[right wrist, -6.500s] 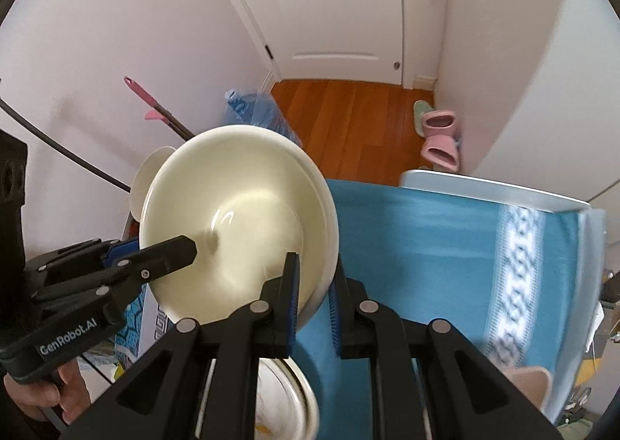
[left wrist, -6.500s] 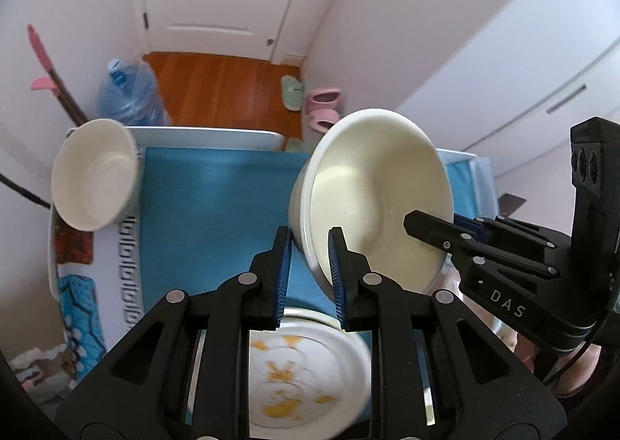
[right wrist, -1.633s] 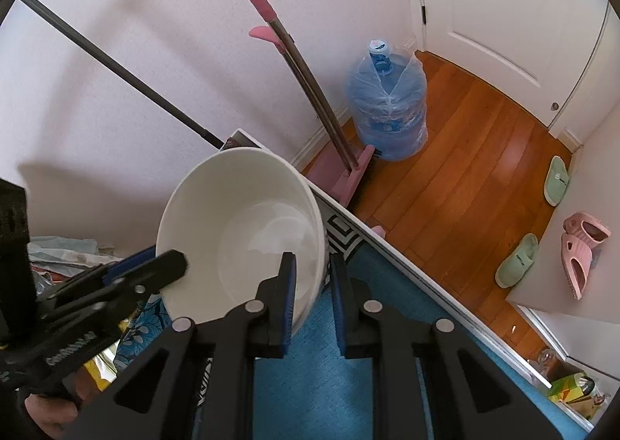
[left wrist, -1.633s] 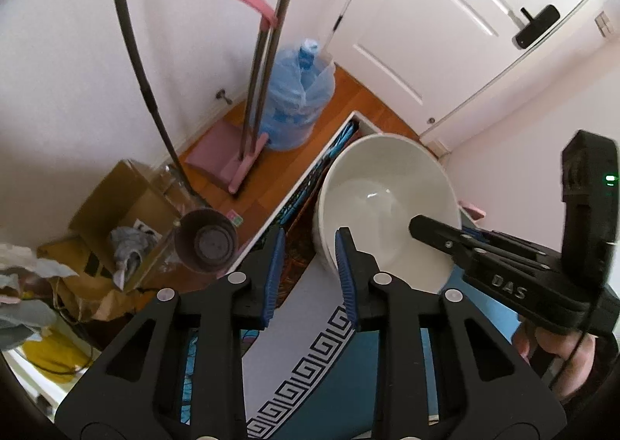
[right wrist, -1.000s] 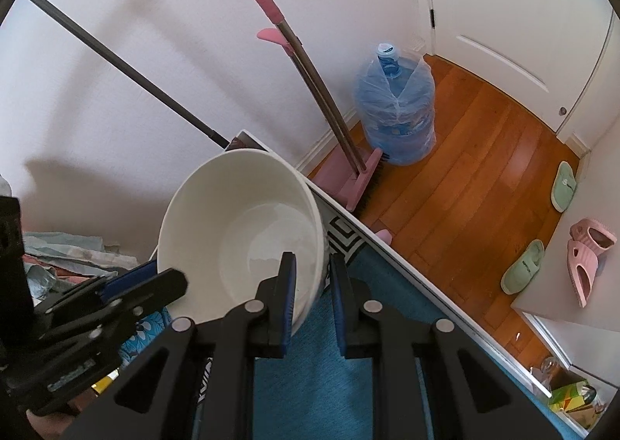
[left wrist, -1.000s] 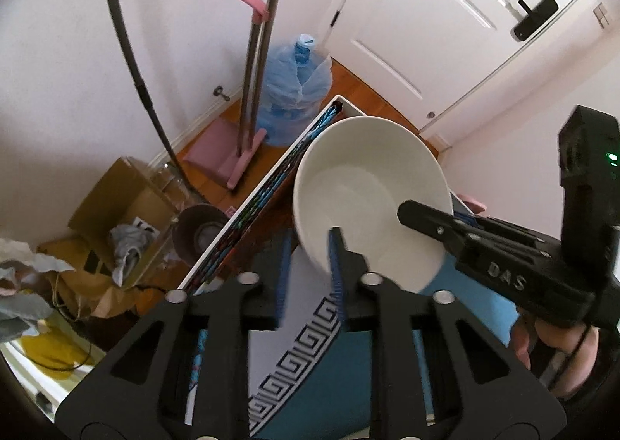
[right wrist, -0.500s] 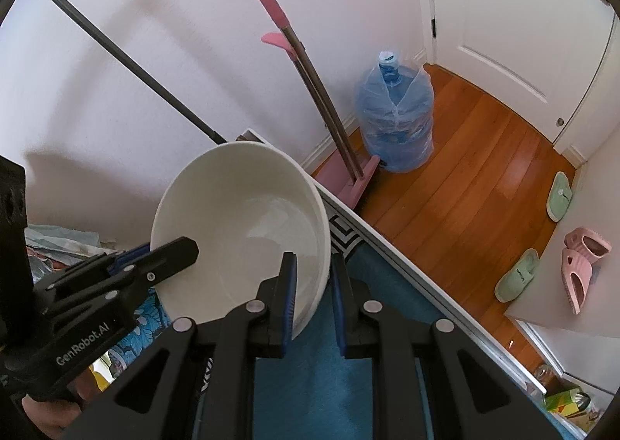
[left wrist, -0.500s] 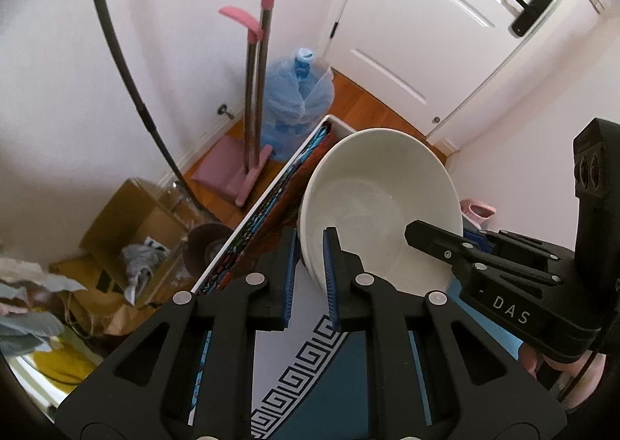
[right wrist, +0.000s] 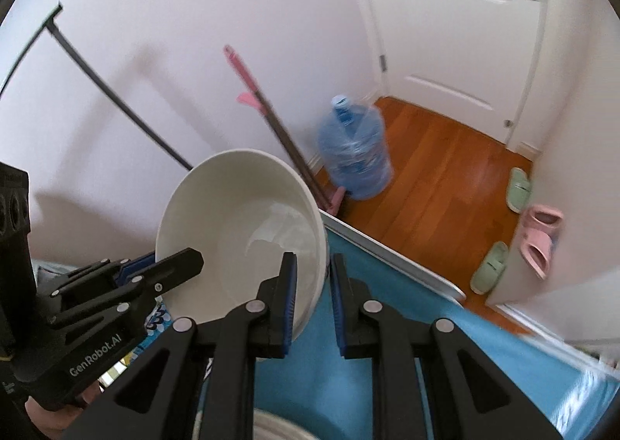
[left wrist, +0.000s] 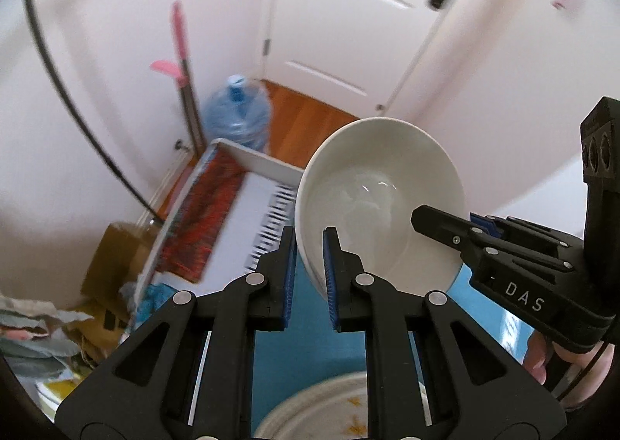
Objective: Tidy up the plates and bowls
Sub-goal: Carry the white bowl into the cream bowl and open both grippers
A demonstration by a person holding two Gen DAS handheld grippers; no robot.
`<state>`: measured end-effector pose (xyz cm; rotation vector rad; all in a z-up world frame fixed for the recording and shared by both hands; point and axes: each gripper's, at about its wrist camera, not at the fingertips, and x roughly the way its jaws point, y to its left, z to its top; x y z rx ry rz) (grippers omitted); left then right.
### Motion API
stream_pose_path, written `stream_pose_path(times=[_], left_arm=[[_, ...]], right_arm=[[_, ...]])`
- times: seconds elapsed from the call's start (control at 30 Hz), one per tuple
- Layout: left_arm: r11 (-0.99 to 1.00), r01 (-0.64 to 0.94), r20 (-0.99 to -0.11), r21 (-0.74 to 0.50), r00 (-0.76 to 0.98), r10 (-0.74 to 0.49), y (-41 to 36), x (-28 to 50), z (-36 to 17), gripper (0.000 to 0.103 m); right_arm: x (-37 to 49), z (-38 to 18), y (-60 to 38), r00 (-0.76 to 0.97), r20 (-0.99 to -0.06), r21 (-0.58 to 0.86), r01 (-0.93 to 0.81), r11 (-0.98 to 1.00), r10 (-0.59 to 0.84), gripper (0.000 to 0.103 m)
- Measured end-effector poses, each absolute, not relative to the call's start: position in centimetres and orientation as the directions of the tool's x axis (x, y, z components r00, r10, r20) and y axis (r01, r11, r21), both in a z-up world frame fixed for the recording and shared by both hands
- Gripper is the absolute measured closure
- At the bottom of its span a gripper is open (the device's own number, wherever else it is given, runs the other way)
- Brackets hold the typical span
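Note:
A large cream bowl [left wrist: 381,203] is held tilted in the air over the blue tablecloth [left wrist: 271,366]. My left gripper [left wrist: 310,277] is shut on its left rim. My right gripper [right wrist: 313,294] is shut on its right rim; it shows in the left wrist view as the black "DAS" gripper [left wrist: 515,265]. The bowl [right wrist: 240,234] also shows in the right wrist view, with the left gripper's body [right wrist: 97,304] at the lower left. A cream plate with yellow food stains [left wrist: 329,413] lies on the cloth below; its rim [right wrist: 283,426] shows at the bottom of the right wrist view.
The table's far white edge [right wrist: 391,250] and a red patterned cloth end [left wrist: 197,215] lie ahead. Beyond are a blue water jug [right wrist: 354,161], a pink mop [right wrist: 267,110], slippers [right wrist: 538,234] on wood floor, a white door [left wrist: 364,14], and a cardboard box [left wrist: 112,262].
Both grippers have lifted the bowl and carried it back over the table; the view has tipped up, and the stained plate has come into sight below.

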<state>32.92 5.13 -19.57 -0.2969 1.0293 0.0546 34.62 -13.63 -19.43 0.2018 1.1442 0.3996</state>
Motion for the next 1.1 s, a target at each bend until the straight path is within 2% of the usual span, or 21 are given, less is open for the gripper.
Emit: stream_pose_path(times=[0.23,0.47,0.73,1.1], left_arm=[[0.974,-0.032,-0.833,-0.223,0.525,-0.173,-3.5,29.8,-16.5,0.091],[0.969,0.058,-0.831,-0.240,0.505,-0.236,-12.8,24.8,-15.7,0.091],[0.955,0.149,-0.858,-0.257,0.420,-0.297,-22.2,19.3,-17.2,0.091],[0.950,0.212,-0.914,-0.229,0.288,-0.285,-27.4,16.3,-22.3,0.091]], right_arm=[[27.3,-15.6,-20.5,0.433,-0.839,0.336,-0.066,0.940,0.330,0.087],[17.8,-14.6,-27.6,0.444,-0.857,0.315,0.046,0.948,0.263,0.087],[9.3,-16.2,-33.9,0.402,-0.893,0.286,0.161,0.945,0.202,0.087],[3.8,-21.0,-36.8,0.329,-0.927,0.269,0.250,0.930,0.180,0.087]])
